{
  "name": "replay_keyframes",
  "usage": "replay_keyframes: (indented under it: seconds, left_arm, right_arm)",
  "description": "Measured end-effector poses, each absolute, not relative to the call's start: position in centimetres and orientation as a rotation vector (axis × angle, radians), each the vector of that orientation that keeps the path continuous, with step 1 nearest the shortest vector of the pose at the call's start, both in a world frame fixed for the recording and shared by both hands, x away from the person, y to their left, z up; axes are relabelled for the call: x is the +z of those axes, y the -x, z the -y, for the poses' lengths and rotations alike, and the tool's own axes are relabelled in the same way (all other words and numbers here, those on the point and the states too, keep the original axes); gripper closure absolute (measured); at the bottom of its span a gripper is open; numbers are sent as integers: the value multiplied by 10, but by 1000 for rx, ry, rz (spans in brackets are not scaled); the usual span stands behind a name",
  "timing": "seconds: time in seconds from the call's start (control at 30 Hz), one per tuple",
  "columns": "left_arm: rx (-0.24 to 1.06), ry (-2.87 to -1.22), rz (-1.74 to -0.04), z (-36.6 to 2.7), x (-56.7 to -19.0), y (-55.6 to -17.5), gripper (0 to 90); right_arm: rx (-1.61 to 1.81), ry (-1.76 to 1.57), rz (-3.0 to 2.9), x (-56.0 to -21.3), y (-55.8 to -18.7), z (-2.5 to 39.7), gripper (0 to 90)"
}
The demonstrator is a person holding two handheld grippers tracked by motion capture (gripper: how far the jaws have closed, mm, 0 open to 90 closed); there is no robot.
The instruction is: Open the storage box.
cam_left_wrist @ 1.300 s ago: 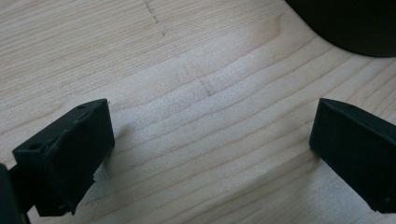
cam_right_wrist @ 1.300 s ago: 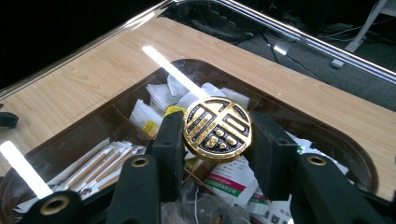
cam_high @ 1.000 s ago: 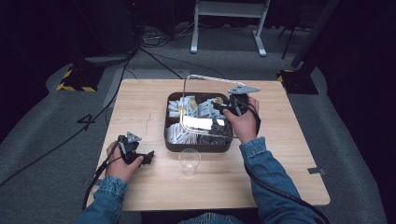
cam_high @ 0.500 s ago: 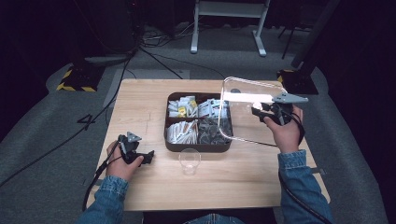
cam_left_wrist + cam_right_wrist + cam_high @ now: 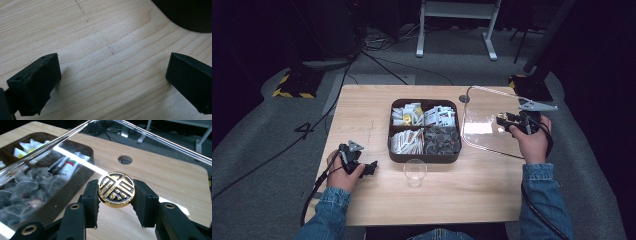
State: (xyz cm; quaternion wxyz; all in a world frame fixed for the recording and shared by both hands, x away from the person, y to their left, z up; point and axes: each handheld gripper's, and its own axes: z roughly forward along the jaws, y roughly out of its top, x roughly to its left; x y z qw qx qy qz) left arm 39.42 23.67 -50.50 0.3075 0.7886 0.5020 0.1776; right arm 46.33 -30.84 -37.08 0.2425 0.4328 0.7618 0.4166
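I see a gold-and-black patterned knob (image 5: 116, 189) on the clear glass lid (image 5: 484, 125) at centre frame, black jaws either side; upper left, the dark brown box (image 5: 424, 156) holds white and grey sachets on pale wood table (image 5: 362, 110).

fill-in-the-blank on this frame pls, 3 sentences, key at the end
1. The right gripper grips the clear lid by its gold ____.
2. The box is split into ____ compartments.
3. The left gripper has its jaws ____ over the bare table.
Missing words: knob; four; open
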Motion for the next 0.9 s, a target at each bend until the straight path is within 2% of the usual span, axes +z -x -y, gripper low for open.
replay_keyframes:
  seconds: [0.67, 0.9]
  left_arm:
    - [461, -2100, -1302, -238, -505, -397, 2]
    - [463, -2093, -1310, -237, -505, -398, 3]
  right_arm:
    - [1086, -1288, -2052, -402, -473, 350, 590]
    - [1035, -1305, -2083, -426, -483, 354, 589]
